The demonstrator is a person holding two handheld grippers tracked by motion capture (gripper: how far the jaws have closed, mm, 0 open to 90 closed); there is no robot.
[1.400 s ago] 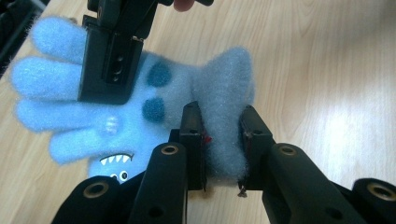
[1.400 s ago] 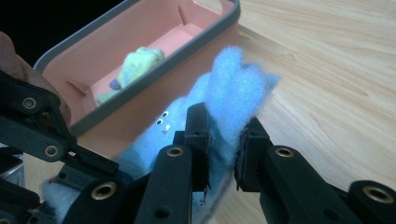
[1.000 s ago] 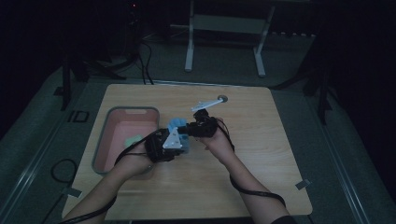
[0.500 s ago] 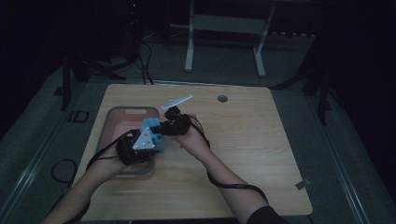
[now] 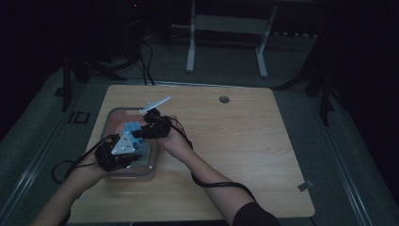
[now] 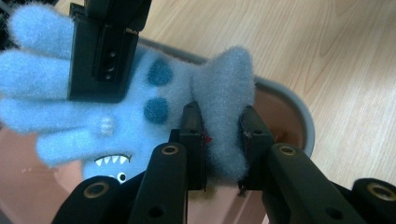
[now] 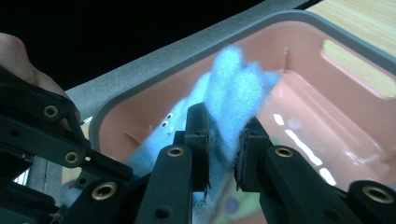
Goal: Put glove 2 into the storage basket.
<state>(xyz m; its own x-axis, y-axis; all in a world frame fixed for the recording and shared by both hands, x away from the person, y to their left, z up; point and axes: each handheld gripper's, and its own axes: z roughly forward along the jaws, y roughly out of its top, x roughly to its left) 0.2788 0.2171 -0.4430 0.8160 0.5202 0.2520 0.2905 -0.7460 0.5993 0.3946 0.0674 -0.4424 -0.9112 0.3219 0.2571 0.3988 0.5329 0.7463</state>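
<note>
1 blue fuzzy glove [image 6: 140, 107] hangs over the pink bin [image 5: 113, 123], stretched between 2 claws: left claw [image 6: 219, 135] clamped on its thumb end, right claw [image 7: 223, 140] clamped on its finger end. Its long axis runs along the bin's length, so I judge the drop goes straight down inside the rim. Count: 1 glove, 1 bin, 2 claws, on the counter [image 5: 244, 141].

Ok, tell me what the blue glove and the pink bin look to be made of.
Blue glove: seemingly fleece or plush fabric, matte; its fuzzy nap shows along the edges, and it bunches where the left tongs pinch it. Pink bin: probably moulded plastic, smooth and glossy inside, with bright streaks of reflected light on the floor; its grey rim looks duller.
</note>
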